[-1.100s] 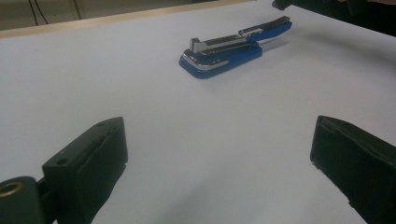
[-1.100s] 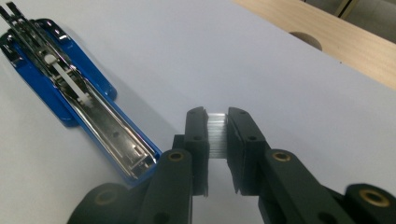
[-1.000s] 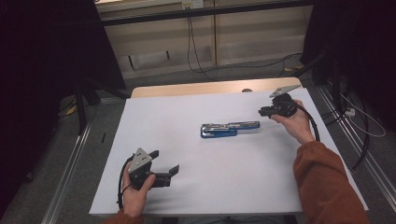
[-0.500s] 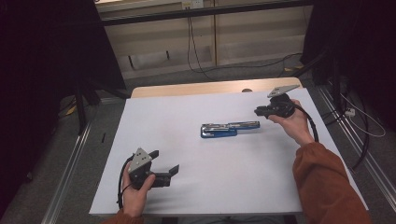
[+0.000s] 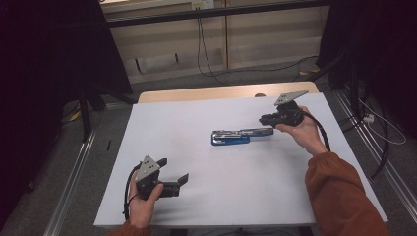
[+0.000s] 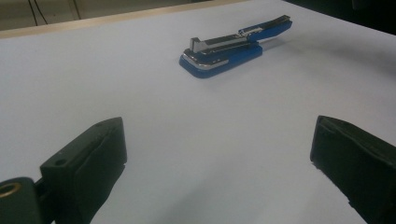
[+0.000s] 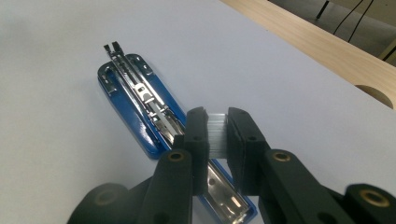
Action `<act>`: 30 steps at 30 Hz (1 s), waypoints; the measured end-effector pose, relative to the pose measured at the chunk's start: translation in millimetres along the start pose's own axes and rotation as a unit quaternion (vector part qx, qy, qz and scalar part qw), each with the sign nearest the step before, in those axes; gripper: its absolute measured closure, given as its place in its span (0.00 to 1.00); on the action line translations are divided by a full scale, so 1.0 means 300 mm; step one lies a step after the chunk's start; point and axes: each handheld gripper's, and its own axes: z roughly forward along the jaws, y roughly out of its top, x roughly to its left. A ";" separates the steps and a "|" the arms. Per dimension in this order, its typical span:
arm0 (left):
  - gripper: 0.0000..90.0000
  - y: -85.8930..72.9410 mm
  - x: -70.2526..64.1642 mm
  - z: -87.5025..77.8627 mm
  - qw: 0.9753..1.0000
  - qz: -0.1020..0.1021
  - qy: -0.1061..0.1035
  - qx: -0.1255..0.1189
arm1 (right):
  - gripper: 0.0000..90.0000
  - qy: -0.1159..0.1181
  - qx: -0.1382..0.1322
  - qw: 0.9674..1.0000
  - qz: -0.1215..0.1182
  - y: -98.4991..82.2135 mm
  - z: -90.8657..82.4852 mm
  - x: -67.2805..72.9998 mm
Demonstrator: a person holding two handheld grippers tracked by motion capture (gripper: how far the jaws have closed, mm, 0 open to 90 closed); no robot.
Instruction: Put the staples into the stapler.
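Clearly, a blue stapler (image 5: pixel 236 136) is seen lying flipped open on the white table (image 5: pixel 196 123), its long axis running left to right across the table in the high view. Its thick base end points toward the left side of the table, while the thin metal arm reaches right, toward the right gripper (image 5: pixel 265 119). That gripper is held just above the arm's right end, and a strip of staples (image 7: pixel 216 133), as it seems from the right gripper view, is pinched between its nearly closed jaws. The left gripper (image 5: pixel 174 179) is rested near the table's front edge, well apart from the stapler, with its jaws spread wide and nothing between them.
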 end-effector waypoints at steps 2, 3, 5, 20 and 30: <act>0.04 -0.001 0.001 0.000 1.000 -0.003 0.001 -0.001 | 0.88 0.006 0.002 1.000 -0.004 0.006 0.004 0.007; 0.04 -0.001 0.001 0.000 1.000 -0.003 0.003 -0.002 | 0.88 0.007 0.002 1.000 -0.005 0.008 0.006 0.010; 0.04 -0.002 0.001 0.000 1.000 -0.005 0.005 -0.003 | 0.88 0.012 0.004 1.000 -0.010 0.013 0.009 0.015; 0.04 -0.001 0.005 -0.005 1.000 -0.007 0.015 -0.006 | 0.88 0.042 0.015 0.999 -0.028 0.062 0.051 0.061; 0.04 -0.002 0.006 -0.002 1.000 -0.007 0.010 -0.006 | 0.88 0.059 0.024 0.997 -0.040 0.088 0.088 0.090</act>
